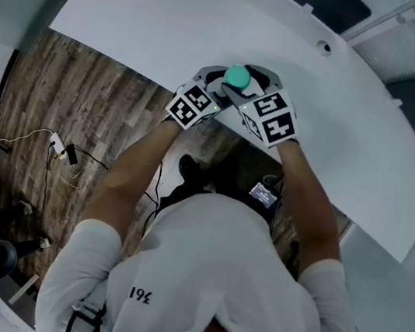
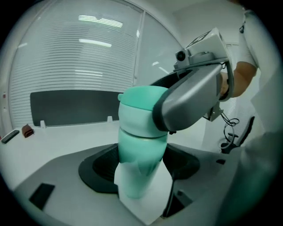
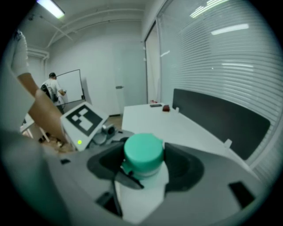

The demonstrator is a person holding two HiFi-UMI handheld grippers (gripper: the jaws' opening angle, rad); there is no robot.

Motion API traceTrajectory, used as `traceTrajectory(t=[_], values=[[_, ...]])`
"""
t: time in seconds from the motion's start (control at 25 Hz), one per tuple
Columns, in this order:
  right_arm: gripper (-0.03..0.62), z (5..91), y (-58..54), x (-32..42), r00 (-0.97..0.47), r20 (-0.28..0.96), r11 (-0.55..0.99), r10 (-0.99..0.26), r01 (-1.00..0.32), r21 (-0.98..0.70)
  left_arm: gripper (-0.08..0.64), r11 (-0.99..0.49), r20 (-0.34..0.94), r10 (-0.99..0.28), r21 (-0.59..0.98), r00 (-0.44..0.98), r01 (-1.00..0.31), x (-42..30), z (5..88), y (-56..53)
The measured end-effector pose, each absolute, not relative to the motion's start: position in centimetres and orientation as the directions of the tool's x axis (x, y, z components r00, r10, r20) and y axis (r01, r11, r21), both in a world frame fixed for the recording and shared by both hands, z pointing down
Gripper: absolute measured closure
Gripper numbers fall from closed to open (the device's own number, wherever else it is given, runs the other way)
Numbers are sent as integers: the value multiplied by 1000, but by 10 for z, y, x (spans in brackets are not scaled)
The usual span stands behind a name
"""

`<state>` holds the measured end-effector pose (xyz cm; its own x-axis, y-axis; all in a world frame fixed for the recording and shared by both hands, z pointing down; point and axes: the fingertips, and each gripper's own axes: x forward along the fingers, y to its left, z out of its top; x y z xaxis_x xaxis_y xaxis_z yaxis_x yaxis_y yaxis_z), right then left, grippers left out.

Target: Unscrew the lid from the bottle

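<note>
Left gripper (image 1: 209, 88) on upright bottle (image 2: 140, 152) (lid (image 3: 142, 151) up)

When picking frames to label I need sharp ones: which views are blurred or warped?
Head view: evenly lit, sharp on the lid, edges bent. Left gripper view: strong fisheye, dark corners, the bottle soft. Right gripper view: same fisheye; lid fairly clear, near foreground blurred.

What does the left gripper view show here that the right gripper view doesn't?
Only the left gripper view: the bottle's side, with the seam under the lid, and the right gripper clamped on that lid. Only the right gripper view: the lid's flat top, the marker cube of the left gripper, a person at a whiteboard. Both: the teal bottle between jaws, the white table.
</note>
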<state>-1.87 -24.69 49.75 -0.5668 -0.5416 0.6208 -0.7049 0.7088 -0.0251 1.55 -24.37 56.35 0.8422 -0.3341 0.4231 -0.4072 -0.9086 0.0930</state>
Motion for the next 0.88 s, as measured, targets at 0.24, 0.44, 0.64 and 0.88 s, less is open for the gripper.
traceTrajectory(t=[0.24, 0.44, 0.64, 0.88], values=[[301, 499, -241, -21, -607, 637, 768, -475, -640, -37, 232, -965, 458, -174, 97, 872, -244, 16, 564, -235], [301, 499, -243, -20, -590, 625, 733, -511, -679, -42, 232, -914, 423, -349, 46, 836, -404, 9, 560, -239], [301, 497, -248, -17, -543, 602, 659, -585, -752, -38, 232, -788, 396, -544, 62, 740, -612, 1, 563, -242], [301, 496, -252, -14, -458, 574, 524, -679, -850, -59, 232, -698, 407, -628, 83, 664, -711, 10, 561, -251]])
